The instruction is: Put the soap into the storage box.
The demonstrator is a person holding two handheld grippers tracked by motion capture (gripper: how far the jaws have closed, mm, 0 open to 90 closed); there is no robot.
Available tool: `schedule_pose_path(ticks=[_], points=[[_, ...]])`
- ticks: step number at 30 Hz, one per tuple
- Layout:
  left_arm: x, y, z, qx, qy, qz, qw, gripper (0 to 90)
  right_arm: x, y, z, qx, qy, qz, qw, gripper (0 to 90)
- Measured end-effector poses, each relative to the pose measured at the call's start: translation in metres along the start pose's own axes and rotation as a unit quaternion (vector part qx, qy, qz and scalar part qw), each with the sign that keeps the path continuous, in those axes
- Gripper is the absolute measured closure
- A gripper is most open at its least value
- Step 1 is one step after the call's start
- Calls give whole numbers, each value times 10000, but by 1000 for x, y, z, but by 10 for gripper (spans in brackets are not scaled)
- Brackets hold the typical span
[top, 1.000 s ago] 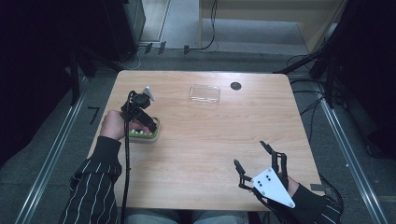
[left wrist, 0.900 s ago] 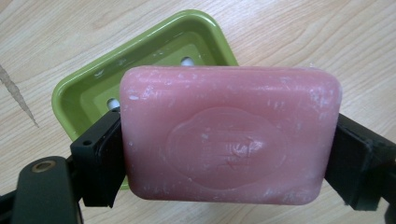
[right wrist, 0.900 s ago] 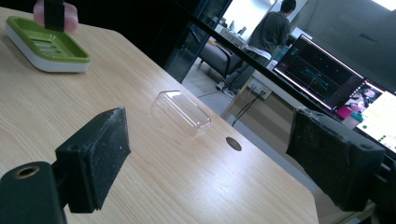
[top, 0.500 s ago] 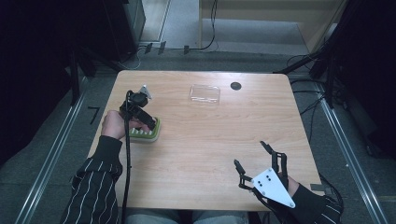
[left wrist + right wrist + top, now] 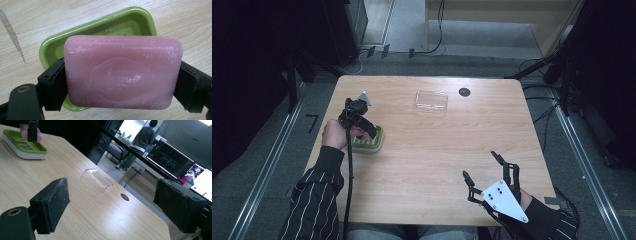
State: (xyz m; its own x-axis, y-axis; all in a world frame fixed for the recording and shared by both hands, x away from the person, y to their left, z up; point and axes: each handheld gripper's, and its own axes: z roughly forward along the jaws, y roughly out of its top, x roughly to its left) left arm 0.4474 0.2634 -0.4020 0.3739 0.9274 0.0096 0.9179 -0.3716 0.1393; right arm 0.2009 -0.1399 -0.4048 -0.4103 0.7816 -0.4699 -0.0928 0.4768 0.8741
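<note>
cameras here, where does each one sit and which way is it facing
High view: fixed above the person's side, looking forward and down at the table; forearms, left gripper and right gripper show.
Left gripper view: rides the left gripper, looking down its jaws at the pink soap above the green soap dish.
Right gripper view: rides the right gripper, looking level across the table; open jaws show.
Shared: all three show the dish; high and right gripper views share the clear lid.

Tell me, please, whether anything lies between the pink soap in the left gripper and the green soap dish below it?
Nothing visible does: the pink soap, clamped in the left gripper, hangs directly over the green soap dish, whose ribbed bed looks bare.
</note>
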Motion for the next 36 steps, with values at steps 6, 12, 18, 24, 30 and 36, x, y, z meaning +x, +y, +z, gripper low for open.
schedule_pose_path(ticks=[6,12,18,24,30,36], points=[[2,1,11,85,36,-150,9998,139,0,0,0,-11,-6,-5,10000,132],[5,1,20,135,117,-247,9995,138,0,0,0,-17,-4,-4,10000,132],[6,2,26,170,149,-333,9992,138,0,0,-1,-22,-8,3,10000,132],[7,2,30,190,182,-392,9989,138,0,0,0,-22,-7,-4,10000,132],[9,2,35,249,225,-458,9984,138,0,0,0,-24,-1,0,10000,132],[9,2,38,264,221,-471,9983,138,-1,0,-1,-29,-8,-9,10000,132]])
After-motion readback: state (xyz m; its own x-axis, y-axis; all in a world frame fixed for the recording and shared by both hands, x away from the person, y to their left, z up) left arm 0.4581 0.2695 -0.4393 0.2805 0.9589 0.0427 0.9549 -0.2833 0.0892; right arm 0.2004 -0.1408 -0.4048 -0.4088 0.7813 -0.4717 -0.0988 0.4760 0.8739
